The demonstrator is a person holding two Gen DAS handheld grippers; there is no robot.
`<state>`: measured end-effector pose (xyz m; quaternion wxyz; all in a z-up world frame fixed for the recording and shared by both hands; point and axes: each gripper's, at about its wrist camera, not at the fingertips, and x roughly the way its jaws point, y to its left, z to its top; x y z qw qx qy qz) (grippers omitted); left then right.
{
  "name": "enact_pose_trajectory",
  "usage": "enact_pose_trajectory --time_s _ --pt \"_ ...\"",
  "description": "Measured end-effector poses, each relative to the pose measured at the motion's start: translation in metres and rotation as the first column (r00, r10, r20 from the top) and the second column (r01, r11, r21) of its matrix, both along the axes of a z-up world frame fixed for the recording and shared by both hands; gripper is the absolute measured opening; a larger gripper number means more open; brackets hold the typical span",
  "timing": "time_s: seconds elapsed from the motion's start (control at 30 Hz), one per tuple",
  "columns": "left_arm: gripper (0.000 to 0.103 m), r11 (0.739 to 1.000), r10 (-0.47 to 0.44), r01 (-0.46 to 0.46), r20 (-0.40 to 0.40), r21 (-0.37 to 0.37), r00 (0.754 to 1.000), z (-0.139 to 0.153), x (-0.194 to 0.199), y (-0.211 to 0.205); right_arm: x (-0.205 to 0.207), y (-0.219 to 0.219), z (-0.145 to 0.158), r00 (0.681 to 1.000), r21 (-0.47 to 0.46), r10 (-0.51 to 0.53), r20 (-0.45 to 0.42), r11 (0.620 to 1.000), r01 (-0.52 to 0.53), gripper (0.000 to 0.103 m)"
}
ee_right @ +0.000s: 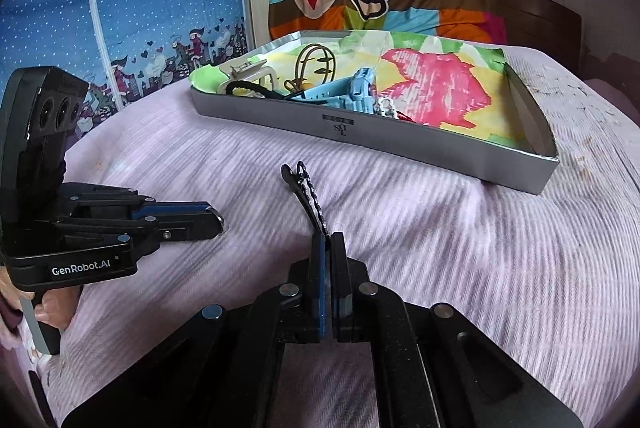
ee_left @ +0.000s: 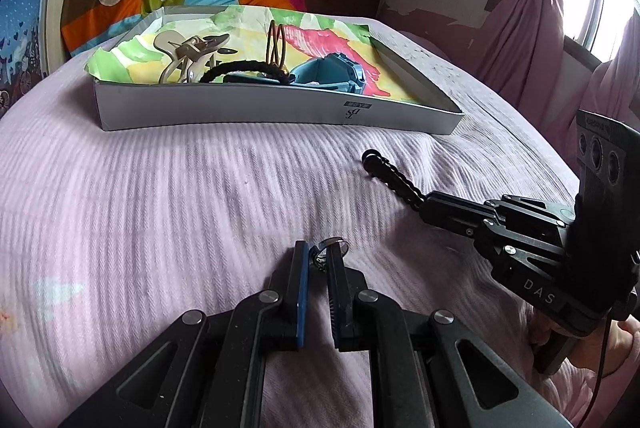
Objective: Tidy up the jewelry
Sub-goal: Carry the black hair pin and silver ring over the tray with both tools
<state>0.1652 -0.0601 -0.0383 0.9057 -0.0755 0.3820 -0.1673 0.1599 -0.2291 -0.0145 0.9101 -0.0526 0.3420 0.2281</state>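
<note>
Jewelry sits in both of my grips at this moment. My left gripper [ee_left: 318, 260] has its pads nearly together on a small silver ring [ee_left: 333, 243], which pokes up just past the fingertips, low over the lilac bedspread [ee_left: 160, 196]. My right gripper [ee_right: 329, 242] is pinched tight on the near end of a black hair clip [ee_right: 304, 194]; its long axis runs straight on from the fingers, up and slightly left, its free tip toward the box.

Outward from both sets of fingers, the shallow grey box [ee_left: 280, 112] lies dead ahead on the bedspread, well apart from either tip, its long side facing me. Its left part already holds a beige claw clip [ee_left: 188, 52], a black hair tie [ee_left: 240, 70] and a blue watch [ee_left: 332, 72]; the right part shows bare colourful paper lining [ee_right: 440, 88].

I judge the right hand slightly nearer the open half, so the clip should travel forward lengthwise and clear the near wall before release.
</note>
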Motion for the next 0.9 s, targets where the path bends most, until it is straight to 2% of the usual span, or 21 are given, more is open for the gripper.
enact_pose_trajectory --time_s 0.33,0.9 --pt "0.009 0.999 0.038 -0.038 0.026 0.004 0.999 0.009 -0.001 0.001 0.000 -0.004 0.001 0.999 0.023 -0.031 0.023 0.999 0.030 0.002" --pt "0.009 0.995 0.061 -0.074 0.169 0.071 0.984 0.039 -0.007 -0.016 0.002 -0.019 0.012 0.994 0.127 -0.085 0.076 0.989 0.075 0.002"
